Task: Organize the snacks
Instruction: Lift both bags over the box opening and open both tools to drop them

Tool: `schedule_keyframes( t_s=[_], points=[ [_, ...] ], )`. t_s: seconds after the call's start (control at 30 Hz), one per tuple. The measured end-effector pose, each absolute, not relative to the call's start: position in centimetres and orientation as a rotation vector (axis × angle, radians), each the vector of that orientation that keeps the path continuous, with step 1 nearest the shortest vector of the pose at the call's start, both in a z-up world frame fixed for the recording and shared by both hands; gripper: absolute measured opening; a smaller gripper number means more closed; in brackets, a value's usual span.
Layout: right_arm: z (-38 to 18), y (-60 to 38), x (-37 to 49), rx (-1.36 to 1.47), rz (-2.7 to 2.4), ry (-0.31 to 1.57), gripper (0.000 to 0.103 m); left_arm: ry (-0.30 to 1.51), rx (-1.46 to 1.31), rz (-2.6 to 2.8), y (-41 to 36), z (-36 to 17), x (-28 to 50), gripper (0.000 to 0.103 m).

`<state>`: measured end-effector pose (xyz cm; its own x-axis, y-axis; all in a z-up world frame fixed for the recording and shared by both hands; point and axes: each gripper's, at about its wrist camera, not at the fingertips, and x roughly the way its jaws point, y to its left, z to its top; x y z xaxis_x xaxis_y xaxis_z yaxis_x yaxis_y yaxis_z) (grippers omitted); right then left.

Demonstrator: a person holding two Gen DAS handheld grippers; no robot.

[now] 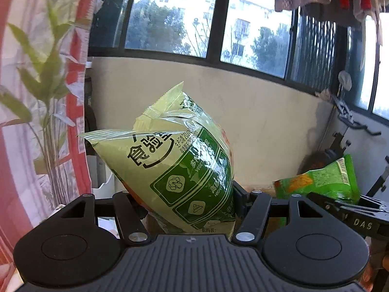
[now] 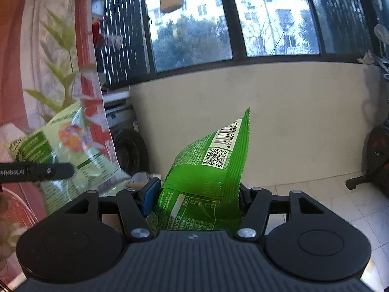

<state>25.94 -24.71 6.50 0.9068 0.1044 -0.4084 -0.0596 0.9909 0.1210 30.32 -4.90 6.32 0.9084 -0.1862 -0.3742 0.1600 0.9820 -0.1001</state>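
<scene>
My left gripper [image 1: 187, 202] is shut on a pale green snack bag [image 1: 175, 160] with dark green panels, held up in the air in front of the beige wall. My right gripper [image 2: 194, 197] is shut on a bright green snack bag [image 2: 209, 170] with a barcode and QR code, also held aloft. In the left wrist view the bright green bag [image 1: 321, 182] and the right gripper [image 1: 350, 209] show at the right. In the right wrist view the pale green bag [image 2: 68, 150] and the left gripper's finger [image 2: 43, 170] show at the left, blurred.
A beige low wall [image 2: 267, 112] under dark-framed windows [image 1: 216, 19] fills the background. A red and white curtain with a leafy plant [image 1: 46, 77] hangs at the left. Tiled floor [image 2: 328, 194] and an exercise machine [image 2: 374, 155] lie at the right. Laundry hangs overhead.
</scene>
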Motion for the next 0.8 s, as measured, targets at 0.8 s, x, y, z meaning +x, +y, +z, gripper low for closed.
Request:
schedule_keyframes(
  t_s=[0.8],
  points=[
    [3.5,-24.3,28.9,0.147,0.099,0.639,0.08,0.525,-0.008,-0.193,-4.5,2.6,32.5,0.084]
  ],
)
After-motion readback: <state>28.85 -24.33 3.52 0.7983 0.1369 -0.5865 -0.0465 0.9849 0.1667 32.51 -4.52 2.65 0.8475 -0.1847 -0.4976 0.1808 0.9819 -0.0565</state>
